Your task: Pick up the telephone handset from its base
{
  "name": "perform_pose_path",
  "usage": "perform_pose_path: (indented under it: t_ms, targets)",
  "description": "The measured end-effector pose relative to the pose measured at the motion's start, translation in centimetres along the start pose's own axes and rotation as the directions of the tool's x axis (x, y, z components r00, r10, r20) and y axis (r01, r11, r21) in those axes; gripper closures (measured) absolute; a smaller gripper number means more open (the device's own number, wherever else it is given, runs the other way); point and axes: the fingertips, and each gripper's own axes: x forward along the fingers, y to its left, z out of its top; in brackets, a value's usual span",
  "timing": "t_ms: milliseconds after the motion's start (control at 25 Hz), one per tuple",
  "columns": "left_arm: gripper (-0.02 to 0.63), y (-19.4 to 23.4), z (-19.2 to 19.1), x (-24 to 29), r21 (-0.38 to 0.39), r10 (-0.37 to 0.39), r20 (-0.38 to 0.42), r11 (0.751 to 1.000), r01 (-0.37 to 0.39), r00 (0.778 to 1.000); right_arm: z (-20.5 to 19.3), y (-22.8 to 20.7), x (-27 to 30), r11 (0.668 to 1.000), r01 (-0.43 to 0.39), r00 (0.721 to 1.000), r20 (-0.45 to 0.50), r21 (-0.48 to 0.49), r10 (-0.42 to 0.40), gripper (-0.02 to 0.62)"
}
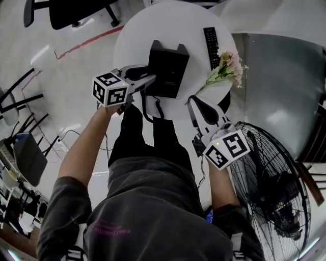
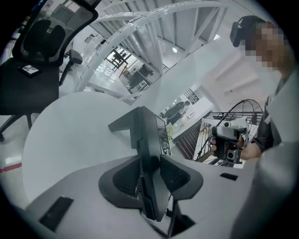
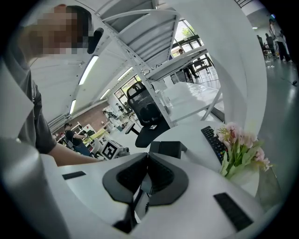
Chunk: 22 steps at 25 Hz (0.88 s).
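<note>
The black telephone sits on a round white table, with its handset along its left side. My left gripper is at that left side with its jaws spread. In the left gripper view a black slab of the telephone stands edge-on between the two pads, which sit close on either side; I see no squeeze. My right gripper hangs over the table's near edge, right of the telephone and apart from it. Its pads meet with nothing between them.
A black remote and a bunch of pink flowers lie right of the telephone. The coiled cord hangs off the near edge. A floor fan stands at my right, and an office chair beyond the table's left.
</note>
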Motion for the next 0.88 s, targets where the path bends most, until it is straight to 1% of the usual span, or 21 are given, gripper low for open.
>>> perform_pose_path:
  t_ms: [280, 600, 880]
  targets:
    - [0.494, -0.3, 0.0, 0.1, -0.023, -0.060, -0.002, 0.998, 0.060, 0.998, 0.2, -0.1, 0.3, 0.999, 0.000, 1.000, 0.009, 0.035, 0.000, 0.575]
    - [0.520, -0.9, 0.2, -0.5, -0.048, -0.062, 0.021, 0.997, 0.063, 0.998, 0.8, 0.3, 0.5, 0.999, -0.003, 1.000, 0.022, 0.047, 0.002, 0.575]
    - [0.523, -1.8, 0.4, -1.1, -0.025, -0.078, 0.022, 0.997, 0.078, 0.997, 1.0, 1.1, 0.6, 0.999, -0.006, 1.000, 0.030, 0.037, 0.005, 0.575]
